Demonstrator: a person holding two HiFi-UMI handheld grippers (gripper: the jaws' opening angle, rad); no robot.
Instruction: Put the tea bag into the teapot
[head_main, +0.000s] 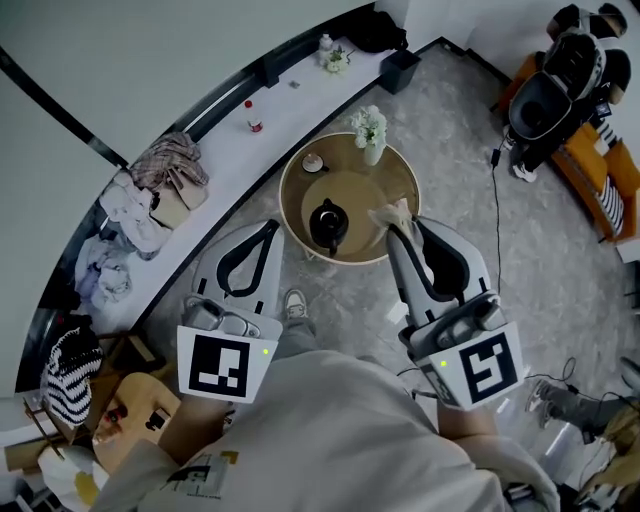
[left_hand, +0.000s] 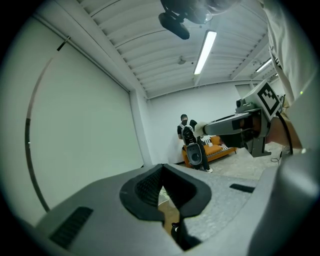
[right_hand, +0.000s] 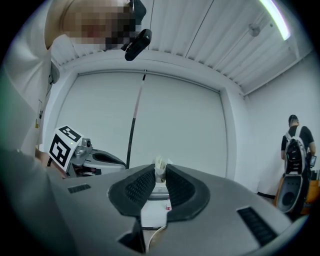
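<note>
Pale tea bag (head_main: 388, 212) is pinched at the tips of the right gripper (head_main: 402, 220), just right of the black teapot (head_main: 328, 224) near the middle of the head view, and not yet inside it. The teapot stands on a round wooden table (head_main: 392, 178). In the right gripper view the bag's top pokes up between the dark pads. The left gripper (left_hand: 161, 169), at the teapot's left, has its jaws pressed together on nothing.

Pale tea bag (head_main: 392, 213) clamped aloft near upright black teapot (head_main: 328, 224).
</note>
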